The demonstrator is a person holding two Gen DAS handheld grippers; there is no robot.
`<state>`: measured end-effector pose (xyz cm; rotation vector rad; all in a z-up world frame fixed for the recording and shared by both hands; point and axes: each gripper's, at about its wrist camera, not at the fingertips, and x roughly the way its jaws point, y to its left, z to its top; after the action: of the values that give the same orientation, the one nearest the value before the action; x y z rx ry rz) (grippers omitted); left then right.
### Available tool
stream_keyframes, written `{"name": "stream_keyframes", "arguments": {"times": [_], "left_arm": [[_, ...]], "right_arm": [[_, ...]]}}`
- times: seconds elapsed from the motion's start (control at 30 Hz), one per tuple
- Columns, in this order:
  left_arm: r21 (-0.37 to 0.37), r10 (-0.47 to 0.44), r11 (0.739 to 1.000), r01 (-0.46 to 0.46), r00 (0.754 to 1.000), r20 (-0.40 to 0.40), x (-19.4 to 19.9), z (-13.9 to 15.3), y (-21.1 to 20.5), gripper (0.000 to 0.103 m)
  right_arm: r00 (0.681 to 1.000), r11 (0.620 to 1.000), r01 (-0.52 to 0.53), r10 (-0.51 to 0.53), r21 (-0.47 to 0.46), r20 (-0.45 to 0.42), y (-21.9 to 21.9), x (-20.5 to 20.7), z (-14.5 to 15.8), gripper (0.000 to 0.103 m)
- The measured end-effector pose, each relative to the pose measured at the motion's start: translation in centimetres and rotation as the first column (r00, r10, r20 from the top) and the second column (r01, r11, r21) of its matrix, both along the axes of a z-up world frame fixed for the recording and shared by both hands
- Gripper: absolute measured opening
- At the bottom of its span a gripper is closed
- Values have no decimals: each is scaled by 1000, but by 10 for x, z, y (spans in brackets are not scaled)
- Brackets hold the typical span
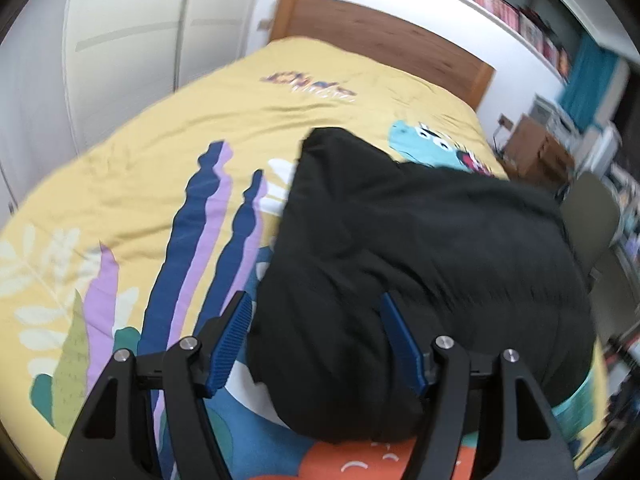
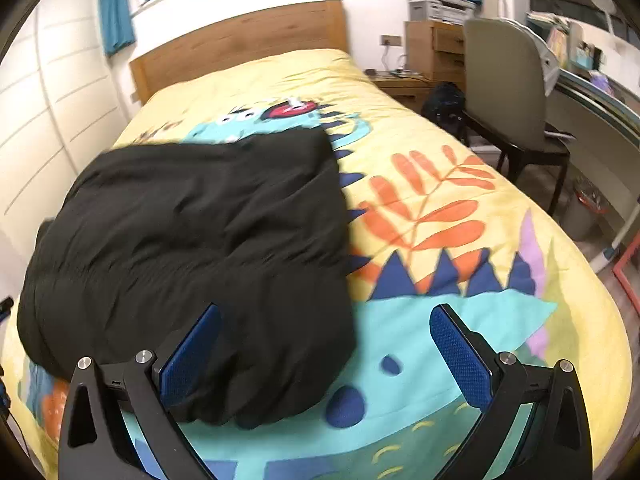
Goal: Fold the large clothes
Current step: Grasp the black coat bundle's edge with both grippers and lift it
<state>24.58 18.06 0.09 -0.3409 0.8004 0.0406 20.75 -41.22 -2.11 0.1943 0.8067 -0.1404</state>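
A bulky black garment [image 1: 420, 248] lies folded in a thick bundle on the yellow patterned duvet [image 1: 152, 168]. My left gripper [image 1: 316, 298] hovers over the bundle's near left end. Its blue pads [image 1: 230, 344] stand apart, one beside the cloth's left edge and one above the cloth, neither pressing on it. In the right wrist view the same garment [image 2: 192, 248] fills the left half. My right gripper [image 2: 326, 308] is wide open over the bundle's near right corner. Its left pad [image 2: 188, 360] is above the black cloth and its right pad is over bare duvet [image 2: 460, 208].
A wooden headboard [image 2: 240, 40] closes the bed's far end. White wardrobe doors [image 1: 132, 40] run along the left. A grey chair [image 2: 504, 92], a desk, a wooden cabinet and a small bin [image 2: 584, 208] stand to the bed's right. A shelf of books [image 1: 504, 4] hangs above.
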Motion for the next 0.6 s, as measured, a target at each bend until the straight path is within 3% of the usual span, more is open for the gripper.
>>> {"name": "stream_keyframes", "arguments": {"times": [0.17,0.23,0.33,0.43,0.47,0.5,0.6], "left_arm": [[-173,-42,984,31,998,-56,33,-20,31,65],[-281,-79,958,53,993,-82,51,-36,41,65],[-379,-139,921,93,986,-95,71,-53,44,65],[-420,-179,901,111,976,-124,87,-70,43,65],[-433,-199,893,124,971,-133,94,-78,42,68],[-443,-210,887,129,968,-138,98,-83,43,78],[-436,-231,889,137,958,-169,111,-98,45,94]], "right_arm": [[1000,998,22,-21,54,-9,-23,18,-2,103],[1000,994,23,-22,109,-16,-29,24,-6,103],[999,971,19,-11,240,-34,-39,39,-17,103],[999,936,20,-3,351,-50,-48,54,-31,103],[998,929,21,-1,371,-56,-50,58,-35,103],[998,918,21,5,395,-65,-52,64,-41,103],[993,899,10,40,438,-107,-52,77,-60,103]]}}
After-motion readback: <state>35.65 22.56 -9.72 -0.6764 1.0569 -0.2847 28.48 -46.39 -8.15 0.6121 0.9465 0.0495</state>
